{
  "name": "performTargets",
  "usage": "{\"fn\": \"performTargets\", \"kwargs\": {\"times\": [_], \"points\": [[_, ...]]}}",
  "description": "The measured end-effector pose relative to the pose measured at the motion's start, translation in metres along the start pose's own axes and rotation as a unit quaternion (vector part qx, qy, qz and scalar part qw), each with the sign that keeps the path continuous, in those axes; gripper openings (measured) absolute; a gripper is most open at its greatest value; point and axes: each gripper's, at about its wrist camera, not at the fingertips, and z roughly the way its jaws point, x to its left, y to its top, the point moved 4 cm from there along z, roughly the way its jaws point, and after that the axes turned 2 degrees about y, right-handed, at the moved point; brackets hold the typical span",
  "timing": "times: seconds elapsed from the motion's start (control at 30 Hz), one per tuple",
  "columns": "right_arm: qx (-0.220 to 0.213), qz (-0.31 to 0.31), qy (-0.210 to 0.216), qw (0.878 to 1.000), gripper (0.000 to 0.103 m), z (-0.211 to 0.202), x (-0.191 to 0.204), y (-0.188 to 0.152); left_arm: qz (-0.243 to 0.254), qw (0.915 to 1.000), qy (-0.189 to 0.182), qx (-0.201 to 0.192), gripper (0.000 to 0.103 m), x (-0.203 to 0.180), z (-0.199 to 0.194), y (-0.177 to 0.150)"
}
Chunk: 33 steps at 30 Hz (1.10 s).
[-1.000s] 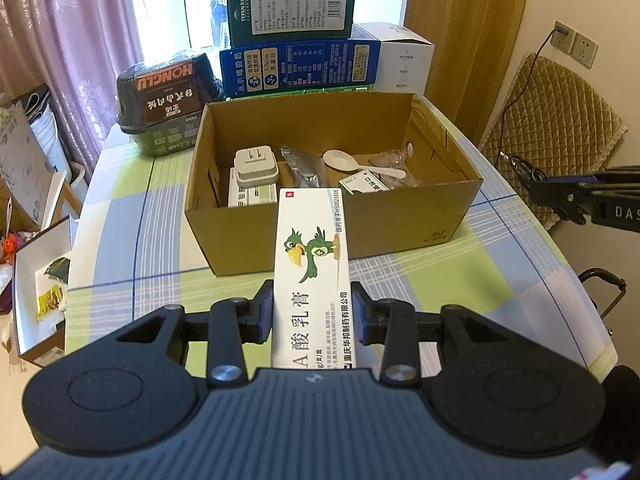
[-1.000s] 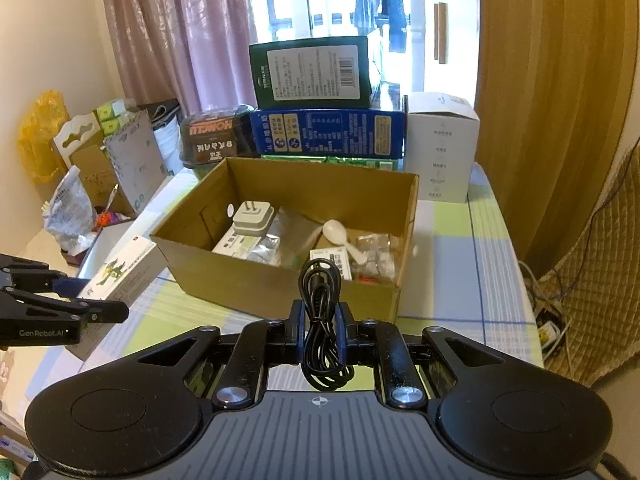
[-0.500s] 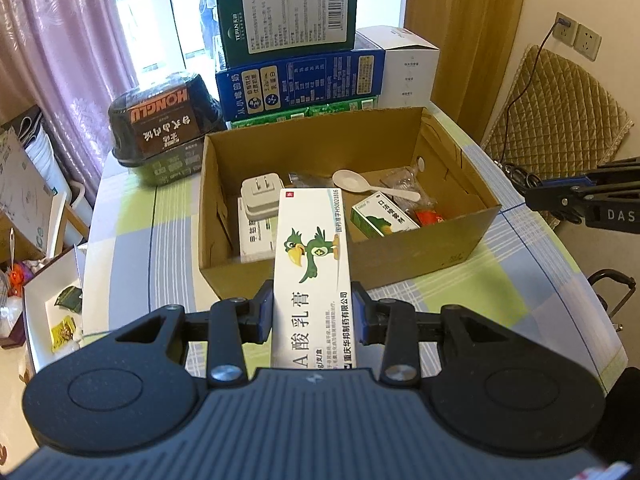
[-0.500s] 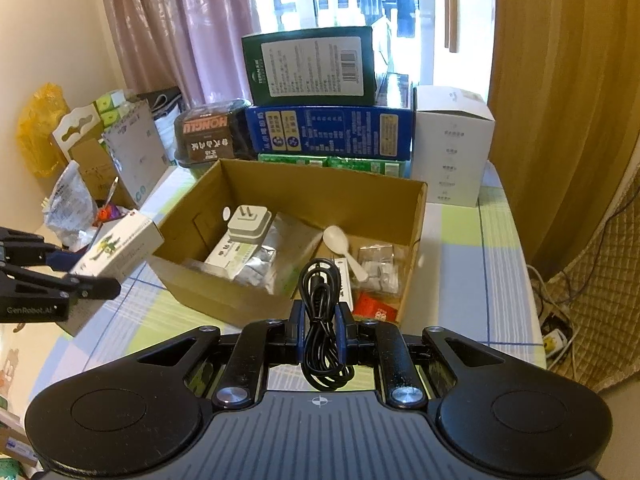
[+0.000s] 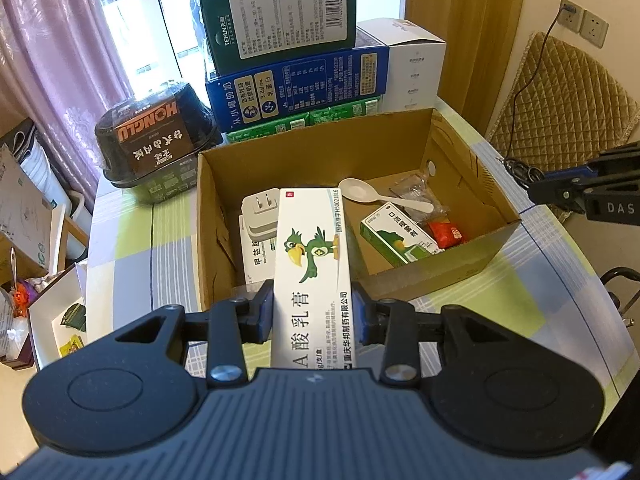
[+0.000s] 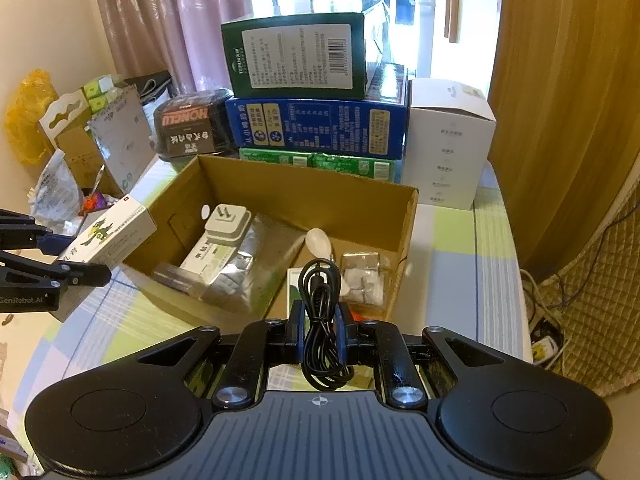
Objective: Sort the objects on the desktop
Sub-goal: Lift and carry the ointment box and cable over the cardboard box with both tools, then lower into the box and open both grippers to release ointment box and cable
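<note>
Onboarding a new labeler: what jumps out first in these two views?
The white ointment box with a green parrot, clamped in the left gripper over the near edge of the open cardboard box. Then the coiled black cable pinched in the right gripper, also at the carton's near side. Behind it, a stack of green and blue cartons against the window.

Right tongs (image 6: 320,326) clamp a coiled black cable (image 6: 320,320) just before the open cardboard box (image 6: 352,196). Left tongs (image 6: 66,258), left of the box, grip a white carton (image 6: 114,232).
</note>
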Motion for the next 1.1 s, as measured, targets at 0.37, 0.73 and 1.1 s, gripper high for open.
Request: {"fn": "performTargets", "kwargs": {"times": [0.37,0.73,1.1], "points": [[0.016,-0.011,0.001,1.000,0.012,0.021,-0.008,0.020,-0.017,0.9997,-0.004,0.016,0.033,0.011,0.027,0.025],[0.034,-0.011,-0.002,0.999,0.012,0.050,-0.015,0.041,-0.041,0.9988,-0.006,0.026,0.033,0.021,0.058,0.052],[0.048,-0.001,0.002,0.999,0.012,0.073,-0.016,0.045,-0.064,0.9973,-0.008,0.036,0.033,0.027,0.083,0.051]]}}
